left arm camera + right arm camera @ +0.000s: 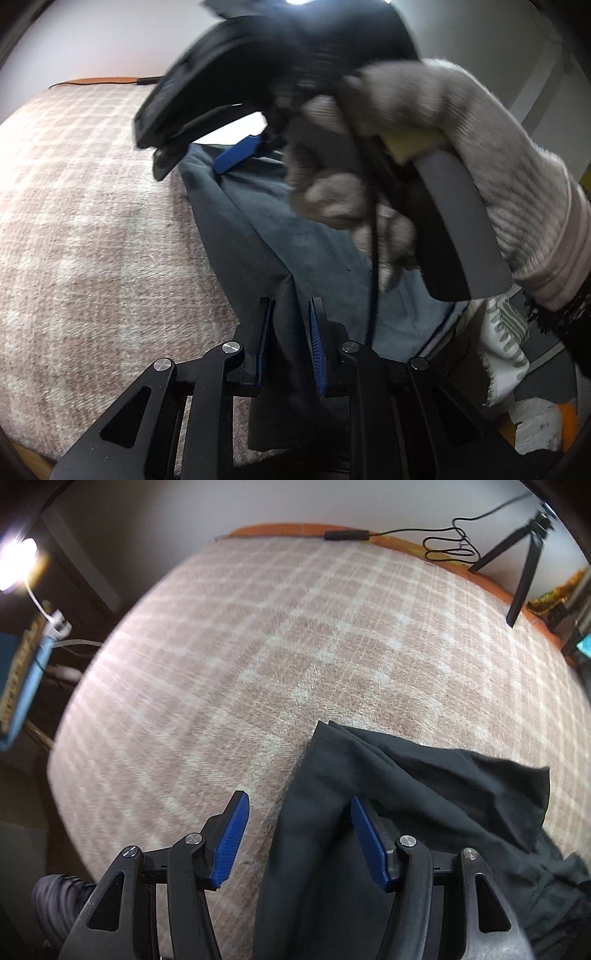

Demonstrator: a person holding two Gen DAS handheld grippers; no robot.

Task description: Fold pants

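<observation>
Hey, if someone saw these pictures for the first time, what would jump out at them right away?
Probably the gloved hand filling the upper right of the left wrist view, holding the right gripper above the dark pants. The left gripper has a fold of the pants between its fingers. In the right wrist view, the pants lie on a pink plaid blanket.

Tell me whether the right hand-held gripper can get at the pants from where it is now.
Probably yes. The right hand-held gripper is open, and a fold of the dark pants already lies between its fingers on the checked blanket, with nothing in between.
</observation>
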